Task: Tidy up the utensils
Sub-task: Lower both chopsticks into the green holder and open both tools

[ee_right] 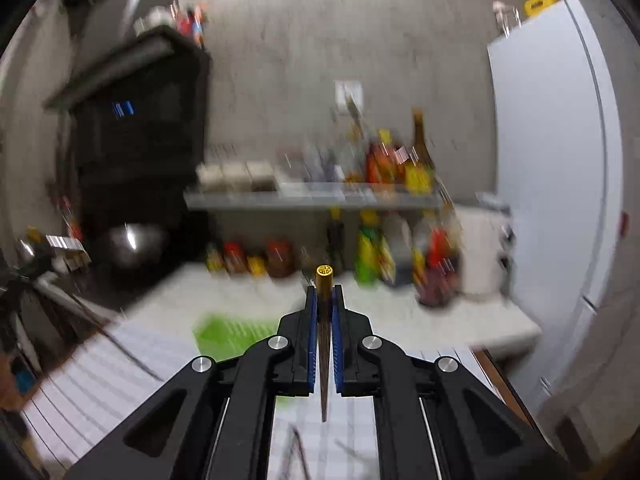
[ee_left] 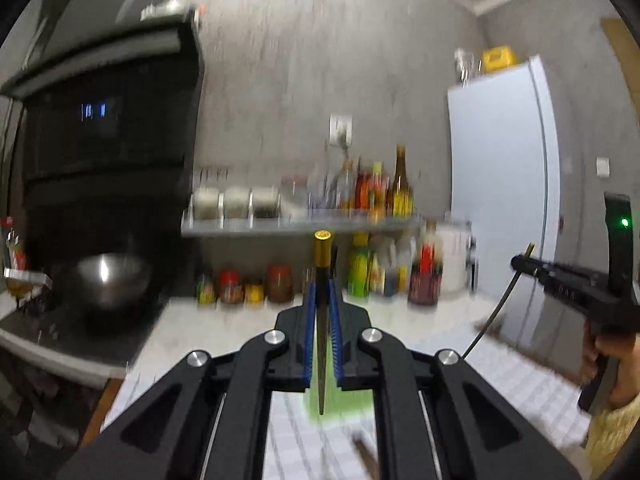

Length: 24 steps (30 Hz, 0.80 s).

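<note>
Left wrist view: left gripper clenching one chopstick between its blue fingers, gold-capped blunt end pointing forward past the fingertips, thin tip trailing back toward the camera. Pinching along the middle of the shaft, probably for balance and to keep the stick from pivoting. Right side of the same view: right gripper held by a hand, likewise carrying a dark stick slanting down from its closed tips toward the checked surface

Right wrist view: right gripper clamping a second chopstick the same way, gold cap leading, fingers pressed against the shaft on both sides. Both sticks riding clear above the surface, touching nothing else

Green tray lying on the surface below and left of the right gripper, likely the place for sorted utensils, though too blurred for telling compartments. Jars and bottles standing along the back wall and on a shelf, well apart from both sticks

Judging by the matched grips, pairing the two chopsticks cap-forward before setting them down together; heavy blur leaving finer detail unclear
</note>
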### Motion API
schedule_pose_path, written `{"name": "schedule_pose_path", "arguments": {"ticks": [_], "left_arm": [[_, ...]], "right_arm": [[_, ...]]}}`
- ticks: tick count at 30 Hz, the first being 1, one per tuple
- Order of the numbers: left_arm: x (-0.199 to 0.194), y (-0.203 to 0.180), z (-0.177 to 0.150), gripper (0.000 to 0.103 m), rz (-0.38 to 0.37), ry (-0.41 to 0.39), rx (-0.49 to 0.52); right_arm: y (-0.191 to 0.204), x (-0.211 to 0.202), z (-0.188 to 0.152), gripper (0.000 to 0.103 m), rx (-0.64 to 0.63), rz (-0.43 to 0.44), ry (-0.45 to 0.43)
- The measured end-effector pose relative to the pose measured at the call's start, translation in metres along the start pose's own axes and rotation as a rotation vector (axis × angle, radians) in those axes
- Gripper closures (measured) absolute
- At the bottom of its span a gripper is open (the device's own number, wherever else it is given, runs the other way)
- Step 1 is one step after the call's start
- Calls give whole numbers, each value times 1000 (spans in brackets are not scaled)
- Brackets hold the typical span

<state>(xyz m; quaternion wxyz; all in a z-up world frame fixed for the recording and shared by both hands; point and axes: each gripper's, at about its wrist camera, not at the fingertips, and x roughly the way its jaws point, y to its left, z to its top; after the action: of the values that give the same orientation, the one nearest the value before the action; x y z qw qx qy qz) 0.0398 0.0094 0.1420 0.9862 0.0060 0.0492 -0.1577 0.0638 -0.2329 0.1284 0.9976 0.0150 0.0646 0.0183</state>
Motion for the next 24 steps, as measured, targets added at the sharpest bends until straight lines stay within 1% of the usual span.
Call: {"name": "schedule_pose_path", "arguments": {"ticks": [1, 2, 4, 6, 7, 9, 12, 14, 17, 19, 20, 21, 23, 24], "left_arm": [[7, -4, 8, 97, 4, -32, 1], [17, -8, 14, 97, -2, -48, 0], [38, -15, 17, 97, -8, -42, -9], [64, -20, 13, 97, -11, -18, -11], [79, -22, 8, 97, -12, 7, -8], [107, -24, -7, 96, -4, 63, -4], [136, -20, -31, 96, -12, 144, -19], [147, -17, -42, 96, -17, 174, -29], [160, -15, -57, 96, 1, 218, -16], [162, -12, -60, 96, 15, 236, -30], [160, -10, -58, 93, 8, 242, -41], [157, -8, -55, 90, 7, 238, -44], [147, -7, -47, 70, 13, 212, -40], [137, -7, -41, 67, 18, 193, -35]], "right_arm": [[2, 1, 7, 96, 13, 24, -39], [7, 8, 15, 96, 28, 51, -76], [17, 21, 19, 96, 37, 75, -98], [31, 45, 15, 96, 22, 85, -97], [32, 57, 10, 96, 13, 84, -85], [33, 87, -6, 96, 14, 96, -35], [33, 118, -31, 96, 16, 112, 44], [35, 129, -45, 96, 13, 121, 78], [35, 142, -60, 94, 22, 133, 144], [35, 143, -63, 88, 25, 124, 164], [33, 139, -62, 81, 25, 116, 161], [32, 133, -61, 70, 24, 109, 156], [27, 118, -56, 57, 28, 102, 140], [24, 109, -54, 55, 28, 95, 133]]}}
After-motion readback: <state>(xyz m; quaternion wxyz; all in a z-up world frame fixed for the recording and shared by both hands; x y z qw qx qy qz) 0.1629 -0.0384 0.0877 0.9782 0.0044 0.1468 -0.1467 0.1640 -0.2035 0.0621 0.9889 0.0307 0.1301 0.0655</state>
